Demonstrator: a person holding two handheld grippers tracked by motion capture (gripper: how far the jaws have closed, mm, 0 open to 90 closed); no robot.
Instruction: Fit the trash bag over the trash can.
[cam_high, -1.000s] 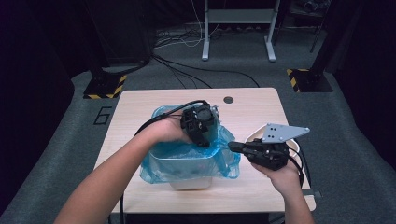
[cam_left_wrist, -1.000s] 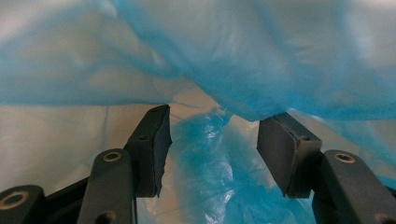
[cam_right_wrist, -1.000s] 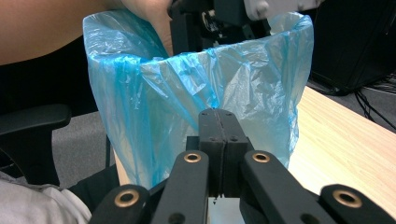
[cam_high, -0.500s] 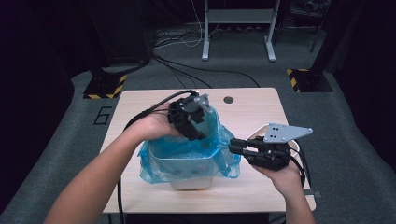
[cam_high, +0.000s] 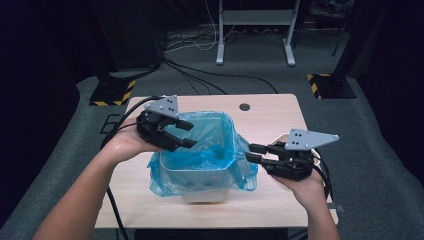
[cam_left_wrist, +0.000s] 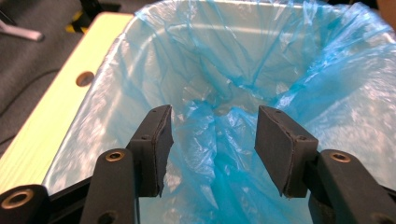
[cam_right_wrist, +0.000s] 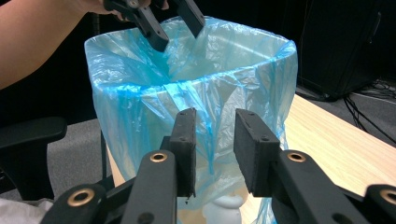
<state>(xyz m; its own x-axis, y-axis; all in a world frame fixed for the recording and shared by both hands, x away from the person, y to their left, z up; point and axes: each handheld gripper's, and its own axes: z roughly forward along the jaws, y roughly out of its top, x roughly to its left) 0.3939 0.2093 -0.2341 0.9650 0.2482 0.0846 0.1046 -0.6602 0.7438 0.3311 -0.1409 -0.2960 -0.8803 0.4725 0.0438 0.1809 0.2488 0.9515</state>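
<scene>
The left gripper is lifting out of the blue bag, jaws now spread and empty. The lined bin is sitting mid-table. The right gripper is waiting beside its overhang, jaws parted, probably touching nothing.

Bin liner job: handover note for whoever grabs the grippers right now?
Left gripper: open, jaws over the bin's mouth at its left rim, holding nothing.
Right gripper: open, level with the bin's right side, close to the overhanging plastic, not gripping it.
Blue liner: inside the white bin, folded over the rim all round, bunched loosely inside.
Table: bin stands mid-table.
Left to do: probably press the liner down and tidy the overhang.
</scene>
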